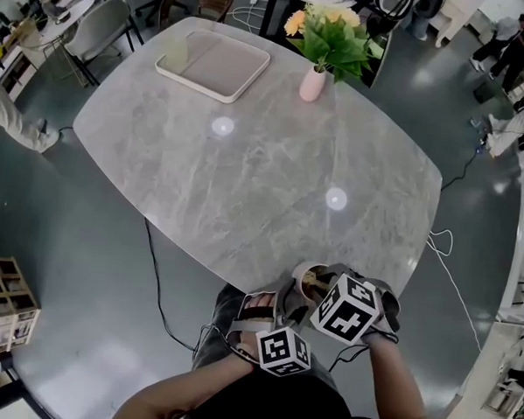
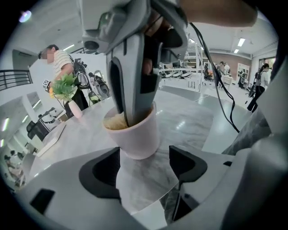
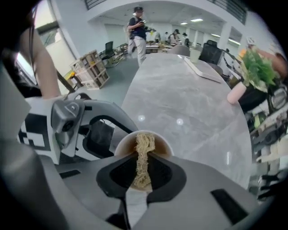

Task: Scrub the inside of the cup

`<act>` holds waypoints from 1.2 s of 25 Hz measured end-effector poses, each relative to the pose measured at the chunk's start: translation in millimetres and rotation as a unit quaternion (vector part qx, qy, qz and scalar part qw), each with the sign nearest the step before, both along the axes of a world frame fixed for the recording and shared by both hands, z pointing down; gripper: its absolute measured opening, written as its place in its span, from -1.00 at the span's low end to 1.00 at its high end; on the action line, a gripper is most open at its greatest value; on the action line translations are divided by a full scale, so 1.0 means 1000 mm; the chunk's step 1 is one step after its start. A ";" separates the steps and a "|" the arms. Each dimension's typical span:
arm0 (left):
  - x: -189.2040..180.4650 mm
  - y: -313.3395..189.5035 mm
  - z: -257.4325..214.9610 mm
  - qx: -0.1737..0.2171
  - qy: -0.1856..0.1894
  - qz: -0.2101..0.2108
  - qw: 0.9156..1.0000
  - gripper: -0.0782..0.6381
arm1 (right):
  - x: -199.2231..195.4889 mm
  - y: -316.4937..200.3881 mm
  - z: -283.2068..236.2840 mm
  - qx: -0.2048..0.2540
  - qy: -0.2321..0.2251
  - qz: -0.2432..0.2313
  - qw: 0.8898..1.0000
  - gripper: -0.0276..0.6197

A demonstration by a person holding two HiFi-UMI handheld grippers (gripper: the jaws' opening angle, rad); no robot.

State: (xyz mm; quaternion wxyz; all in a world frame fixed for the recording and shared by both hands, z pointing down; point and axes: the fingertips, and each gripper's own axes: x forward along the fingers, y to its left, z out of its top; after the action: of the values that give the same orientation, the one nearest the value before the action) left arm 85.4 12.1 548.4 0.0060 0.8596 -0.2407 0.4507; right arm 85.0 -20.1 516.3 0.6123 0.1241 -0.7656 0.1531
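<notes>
At the bench's (image 1: 246, 177) near edge, right tongs (image 3: 141, 173) pinch a scrubber (image 3: 144, 143) inside the cup (image 2: 135, 137), left tongs (image 2: 144, 164) spread at its base: mid-scrub, steadying likely next.

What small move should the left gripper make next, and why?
Probably ease the left gripper forward and close its fingers on the cup. They stand apart, not pressing the cup, while the right gripper holds the scrubber inside it. The cup stands near the edge of the table, so scrubbing might tip it.
</notes>
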 end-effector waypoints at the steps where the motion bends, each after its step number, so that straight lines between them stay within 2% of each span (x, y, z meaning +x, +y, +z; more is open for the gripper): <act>1: 0.000 0.002 0.000 0.000 -0.001 0.007 1.000 0.19 | 0.000 0.002 0.002 0.005 0.007 -0.032 0.999 -0.73; 3: -0.003 -0.001 0.002 0.002 -0.007 0.016 1.000 0.19 | -0.002 0.005 0.001 0.012 0.003 -0.086 0.996 -0.73; 5: -0.006 -0.008 0.006 -0.001 -0.012 0.022 1.000 0.20 | -0.005 0.006 -0.002 0.017 -0.015 -0.113 0.993 -0.73; 8: -0.001 -0.020 0.007 -0.005 -0.005 0.043 0.999 0.22 | -0.007 0.007 -0.011 0.021 -0.037 -0.129 0.991 -0.73; 12: 0.008 -0.029 0.006 0.009 -0.005 0.093 0.996 0.28 | -0.006 0.009 -0.026 0.020 -0.066 -0.146 0.987 -0.73; 13: 0.008 -0.030 0.006 0.011 -0.006 0.101 0.995 0.28 | -0.004 0.008 -0.030 0.018 -0.072 -0.136 0.988 -0.73; 15: 0.007 -0.031 0.005 0.012 -0.007 0.102 0.995 0.28 | 0.000 0.000 -0.034 0.015 -0.079 -0.079 0.994 -0.73; 18: 0.006 -0.030 0.005 0.008 -0.007 0.068 0.998 0.28 | 0.006 -0.015 -0.031 0.021 -0.069 0.021 0.997 -0.73; 20: 0.005 -0.028 0.005 0.007 -0.010 0.040 0.999 0.28 | 0.007 -0.017 -0.026 0.023 -0.055 0.049 0.997 -0.73; 25: 0.003 -0.022 0.003 0.004 -0.017 -0.009 1.000 0.28 | 0.001 -0.009 -0.011 0.009 -0.026 0.063 0.998 -0.73; 30: 0.010 -0.003 -0.001 0.010 -0.027 0.011 1.000 0.25 | 0.010 -0.003 0.003 -0.003 0.026 0.029 0.999 -0.73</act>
State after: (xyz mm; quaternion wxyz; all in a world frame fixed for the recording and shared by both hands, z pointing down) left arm 95.5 8.9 547.4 -0.0143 0.8499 -0.2357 0.4710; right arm 94.5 -23.6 519.6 0.6274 0.1481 -0.7453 0.1701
